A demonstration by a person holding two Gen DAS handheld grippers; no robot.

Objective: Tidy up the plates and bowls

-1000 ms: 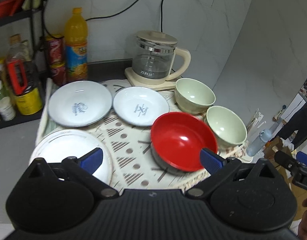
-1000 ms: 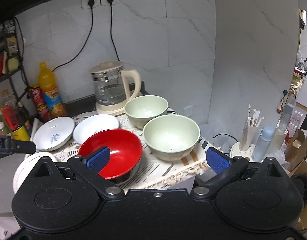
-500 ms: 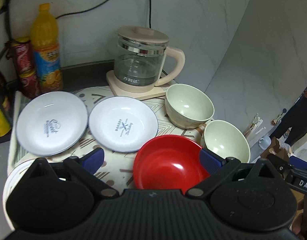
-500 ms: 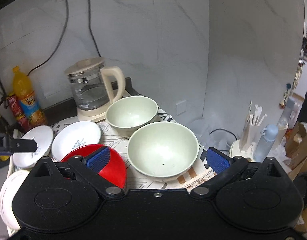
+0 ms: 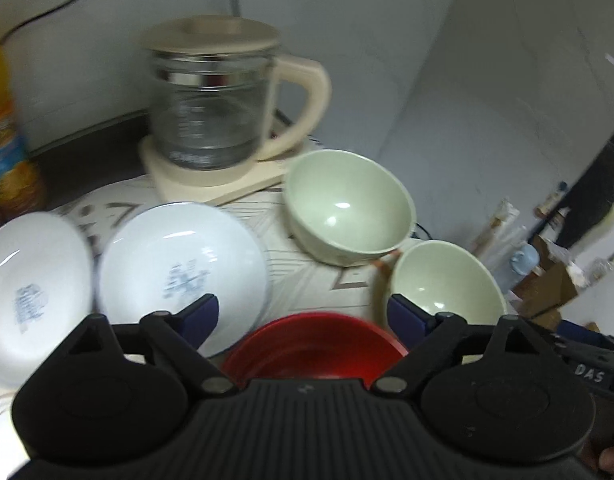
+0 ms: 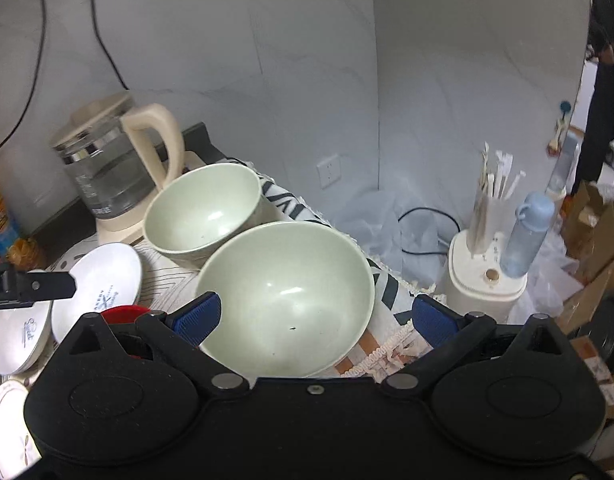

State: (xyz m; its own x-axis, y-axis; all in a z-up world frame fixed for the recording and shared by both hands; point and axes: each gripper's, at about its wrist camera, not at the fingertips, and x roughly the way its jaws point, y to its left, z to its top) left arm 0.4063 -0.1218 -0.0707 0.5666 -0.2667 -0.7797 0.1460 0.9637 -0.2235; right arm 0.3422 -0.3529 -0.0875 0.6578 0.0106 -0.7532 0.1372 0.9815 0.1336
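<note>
1. The left gripper (image 5: 303, 316) hangs above the red bowl (image 5: 315, 344); its jaws have just been closing a little, yet they stand wide and grip nothing.
2. The right gripper (image 6: 313, 314) is spread wide over the near green bowl (image 6: 285, 296) — the pads (image 6: 197, 314) press on nothing.
3. A second green bowl (image 6: 203, 212) sits just behind the first, touching it, beside the glass kettle (image 6: 111, 168).
4. Two white plates (image 5: 183, 268) lie side by side on the patterned cloth (image 5: 307, 276), left of the red bowl — another plate (image 6: 7, 420) sits nearer the front edge.
</note>
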